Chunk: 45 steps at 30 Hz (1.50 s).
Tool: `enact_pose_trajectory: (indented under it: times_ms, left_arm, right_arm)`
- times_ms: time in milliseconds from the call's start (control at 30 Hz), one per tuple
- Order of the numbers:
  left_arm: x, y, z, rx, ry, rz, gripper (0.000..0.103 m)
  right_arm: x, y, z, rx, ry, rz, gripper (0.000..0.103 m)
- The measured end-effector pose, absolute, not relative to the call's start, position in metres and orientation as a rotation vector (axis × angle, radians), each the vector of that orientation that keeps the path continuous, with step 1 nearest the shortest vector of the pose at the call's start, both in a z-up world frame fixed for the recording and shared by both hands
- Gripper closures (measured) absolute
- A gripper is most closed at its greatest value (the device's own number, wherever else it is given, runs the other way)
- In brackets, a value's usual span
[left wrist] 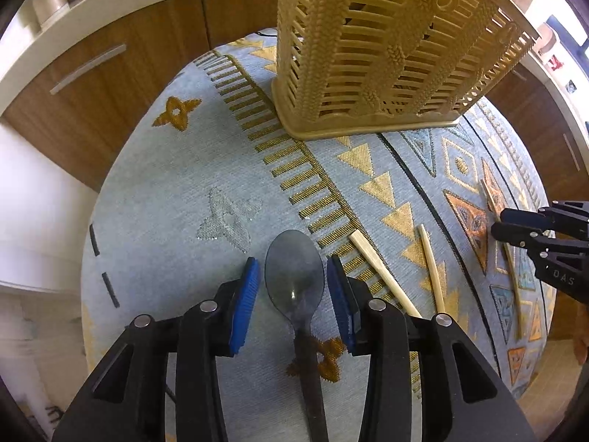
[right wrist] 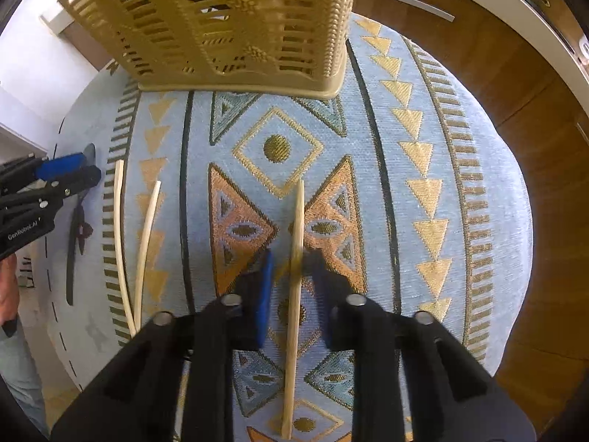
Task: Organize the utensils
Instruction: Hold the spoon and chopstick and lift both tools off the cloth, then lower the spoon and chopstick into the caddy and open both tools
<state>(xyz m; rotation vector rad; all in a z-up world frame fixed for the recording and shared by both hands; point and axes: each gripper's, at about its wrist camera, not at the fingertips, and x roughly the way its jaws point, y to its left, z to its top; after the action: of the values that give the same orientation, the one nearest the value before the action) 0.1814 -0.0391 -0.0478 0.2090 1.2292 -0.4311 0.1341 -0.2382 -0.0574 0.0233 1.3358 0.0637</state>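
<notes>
**Utensil Layout and Gripper Positions**

The round tabletop, covered in a pale blue woven cloth with gold and orange geometric patterns, carries all items. Brown wooden cabinet fronts with a white counter edge stand behind it.

The tan slatted plastic utensil basket stands upright at the far side of the tabletop. In the right wrist view the same basket sits directly ahead of the right gripper.

The left gripper, black with blue pads, points toward the basket. Its fingers are apart, one on each side of the bowl of the translucent grey plastic spoon. The spoon lies flat on the cloth, handle running back between the fingers; the pads do not touch it.

The right gripper straddles a single pale wooden chopstick lying lengthwise on the orange triangle pattern. Its fingers are apart, close beside the chopstick; motion blur at the right-hand finger makes contact impossible to confirm.

Two further pale wooden chopsticks lie side by side on the cloth between the two grippers, just beside the spoon.
</notes>
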Motion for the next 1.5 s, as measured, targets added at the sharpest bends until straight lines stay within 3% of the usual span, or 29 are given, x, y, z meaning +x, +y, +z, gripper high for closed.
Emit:
enact_pose_trajectory:
  times_ms: [67, 100, 367, 700, 933, 1300, 1500]
  left_arm:
    - [0.182, -0.042, -0.047, 0.235, 1.215, -0.413, 0.069]
    - [0.180, -0.045, -0.048, 0.253, 1.204, -0.397, 0.073]
    - [0.153, -0.026, -0.028, 0.164, 1.045, -0.452, 0.073]
    - [0.097, -0.011, 0.046, 0.069, 0.694, -0.513, 0.073]
    - [0.078, -0.029, 0.090, 0.047, 0.500, -0.544, 0.073]
    - [0.122, -0.042, 0.173, -0.145, 0.289, -0.550, 0.073]
    - [0.168, -0.062, 0.172, -0.238, 0.292, -0.550, 0.073]
  right_arm:
    - [0.130, -0.235, -0.057, -0.009, 1.325, 0.057, 0.098]
    - [0.127, -0.237, -0.057, -0.019, 1.318, 0.059, 0.098]
    - [0.086, -0.227, -0.027, -0.018, 1.138, 0.112, 0.098]
    - [0.019, -0.222, 0.033, 0.087, 0.731, 0.260, 0.098]
    - [-0.015, -0.227, 0.089, 0.171, 0.338, 0.241, 0.098]
    - [0.043, -0.221, 0.175, 0.164, 0.134, 0.181, 0.098]
    - [0.093, -0.227, 0.165, 0.147, 0.119, 0.134, 0.098]
